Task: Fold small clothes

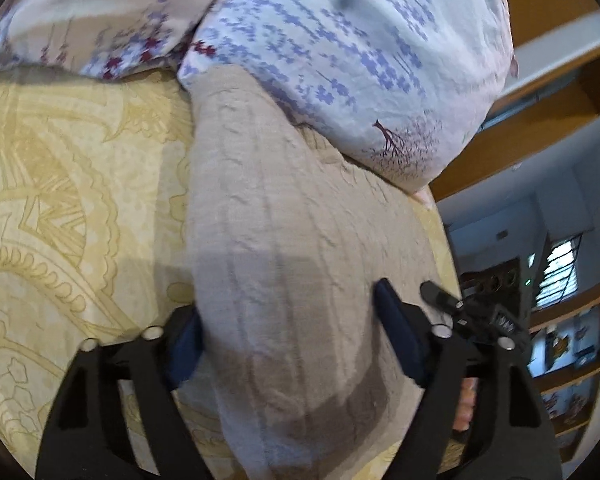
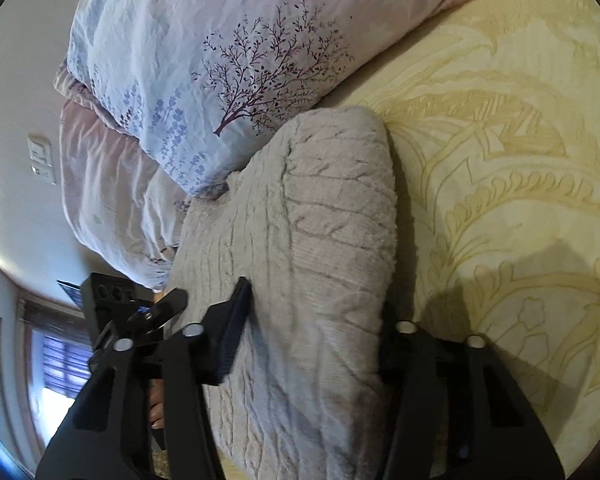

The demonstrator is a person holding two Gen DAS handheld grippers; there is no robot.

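Both claws straddle a grey knitted garment (image 1: 284,280) lying on the yellow patterned bedspread (image 1: 60,200), just below the flowered pillows (image 1: 340,40). The left claw (image 1: 288,344) and right claw (image 2: 312,340) each have knit bunched between their fingers, but whether the pads press I cannot tell. Seemingly the grasp before a fold; next, pinch firmly and lift both edges together

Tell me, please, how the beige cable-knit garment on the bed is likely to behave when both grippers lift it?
The knit garment already bulges between the right gripper fingers, so it will probably sag and drape. Its thick, fuzzy cable texture suggests decent grip, unlikely to slip. Lying against the pillow, it may drag there.
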